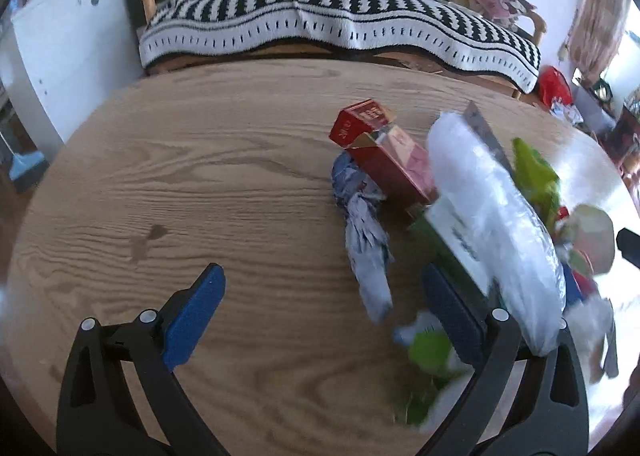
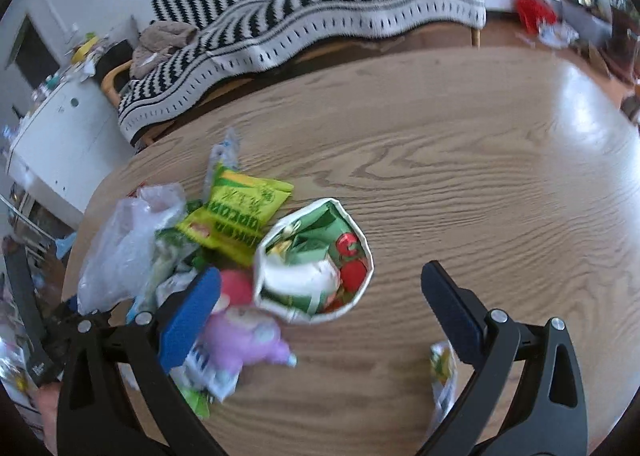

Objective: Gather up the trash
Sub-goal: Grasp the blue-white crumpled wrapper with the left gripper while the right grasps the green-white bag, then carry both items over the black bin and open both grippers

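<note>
1. Trash lies in a heap on the round wooden table point(image 1: 200, 176), with a striped sofa point(image 1: 340, 24) behind it.
2. Left gripper point(image 1: 324, 320) stands wide open and holds nothing; its blue pads point(image 1: 192, 320) hang over the tabletop.
3. From the left wrist, a crumpled grey wrapper point(image 1: 366, 248) lies between the fingers, nearer the right one, with a red carton point(image 1: 384, 152) at 12 o'clock of it and a clear plastic bag point(image 1: 492, 224) at 3 o'clock.
4. Right gripper point(image 2: 320, 308) is also spread wide and empty.
5. From the right wrist, a paper cup point(image 2: 316, 260) stuffed with scraps sits between the fingers, just beside the left one; a yellow-green packet point(image 2: 236, 216) lies at 10 o'clock of it, a purple wrapper point(image 2: 244, 340) at 7 o'clock.
</note>
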Available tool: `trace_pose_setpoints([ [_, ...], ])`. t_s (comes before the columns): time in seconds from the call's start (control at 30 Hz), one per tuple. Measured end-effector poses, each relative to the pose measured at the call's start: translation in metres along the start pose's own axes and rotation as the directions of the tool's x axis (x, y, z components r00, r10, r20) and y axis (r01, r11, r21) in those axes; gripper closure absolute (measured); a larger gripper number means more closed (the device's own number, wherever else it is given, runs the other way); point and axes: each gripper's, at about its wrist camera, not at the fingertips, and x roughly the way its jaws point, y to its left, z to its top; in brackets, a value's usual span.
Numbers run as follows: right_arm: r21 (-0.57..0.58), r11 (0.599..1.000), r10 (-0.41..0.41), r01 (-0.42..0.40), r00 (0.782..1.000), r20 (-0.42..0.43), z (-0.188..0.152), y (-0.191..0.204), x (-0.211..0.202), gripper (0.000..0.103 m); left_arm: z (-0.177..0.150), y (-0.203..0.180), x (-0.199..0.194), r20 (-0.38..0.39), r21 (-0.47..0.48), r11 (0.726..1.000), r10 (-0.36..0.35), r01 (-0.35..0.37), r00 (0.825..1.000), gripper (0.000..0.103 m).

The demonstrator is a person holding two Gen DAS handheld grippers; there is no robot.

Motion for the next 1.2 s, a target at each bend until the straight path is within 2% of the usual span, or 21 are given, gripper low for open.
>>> trace_pose_setpoints([
  [0.13, 0.035, 0.999, 0.004, -0.002, 0.999, -0.054, 0.003, -0.006, 0.026, 0.007, 0.007, -0.005, 0.015, 0.009, 0.033, 0.999, 0.008, -0.008, 1.0, 0.011],
  [0.17, 0.044, 0.999, 0.012, -0.009, 0.998, -0.067, 0.003, -0.007, 0.03, 0.011, 0.009, -0.006, 0.016, 0.014, 0.041, 0.999, 0.001, -0.001, 1.0, 0.02],
  [0.2, 0.063, 0.998, 0.033, -0.027, 0.995, -0.09, 0.002, -0.01, 0.036, 0.012, 0.009, -0.006, 0.018, 0.013, 0.047, 0.999, -0.013, 0.012, 1.0, 0.034],
  [0.23, 0.077, 0.996, 0.054, -0.046, 0.993, -0.102, 0.001, -0.01, 0.038, 0.02, 0.01, -0.006, 0.02, 0.003, 0.046, 0.998, -0.035, 0.035, 0.999, 0.042],
  [0.27, 0.093, 0.993, 0.082, -0.072, 0.99, -0.111, 0.0, -0.011, 0.039, 0.028, 0.011, -0.006, 0.023, -0.015, 0.038, 0.997, -0.062, 0.063, 0.998, 0.061],
  [0.3, 0.101, 0.992, 0.089, -0.078, 0.99, -0.108, 0.0, -0.011, 0.037, 0.029, 0.01, -0.004, 0.025, -0.03, 0.027, 0.996, -0.082, 0.083, 0.996, 0.078],
  [0.33, 0.098, 0.992, 0.092, -0.081, 0.99, -0.104, 0.0, -0.01, 0.035, 0.034, 0.009, -0.002, 0.023, -0.028, 0.024, 0.996, -0.085, 0.085, 0.996, 0.083],
  [0.37, 0.096, 0.992, 0.093, -0.083, 0.99, -0.103, 0.0, -0.009, 0.033, 0.039, 0.008, -0.001, 0.021, -0.022, 0.026, 0.997, -0.078, 0.079, 0.997, 0.084],
  [0.43, 0.1, 0.991, 0.102, -0.092, 0.99, -0.096, -0.002, -0.01, 0.027, 0.04, 0.007, 0.001, 0.013, -0.008, 0.034, 0.996, -0.076, 0.076, 0.997, 0.085],
  [0.67, 0.062, 0.989, 0.135, -0.135, 0.991, 0.007, -0.007, -0.001, -0.021, 0.041, 0.001, 0.013, -0.039, 0.083, 0.073, 0.996, -0.05, 0.044, 0.995, 0.086],
  [0.8, 0.031, 0.986, 0.165, -0.166, 0.986, 0.039, -0.019, 0.006, -0.051, 0.041, -0.013, 0.019, -0.078, 0.133, 0.101, 0.995, -0.036, 0.023, 0.99, 0.086],
  [1.0, -0.044, 0.98, 0.197, -0.194, 0.977, 0.079, -0.056, 0.021, -0.101, 0.041, -0.051, 0.012, -0.139, 0.17, 0.119, 0.992, -0.059, 0.039, 0.984, 0.086],
  [1.1, -0.116, 0.978, 0.187, -0.176, 0.977, 0.101, -0.088, 0.03, -0.128, 0.041, -0.082, 0.002, -0.167, 0.189, 0.143, 0.988, -0.091, 0.064, 0.978, 0.086],
  [1.2, -0.164, 0.972, 0.186, -0.168, 0.977, 0.101, -0.124, 0.031, -0.149, 0.04, -0.131, -0.006, -0.19, 0.164, 0.151, 0.982, -0.139, 0.114, 0.977, 0.086],
])
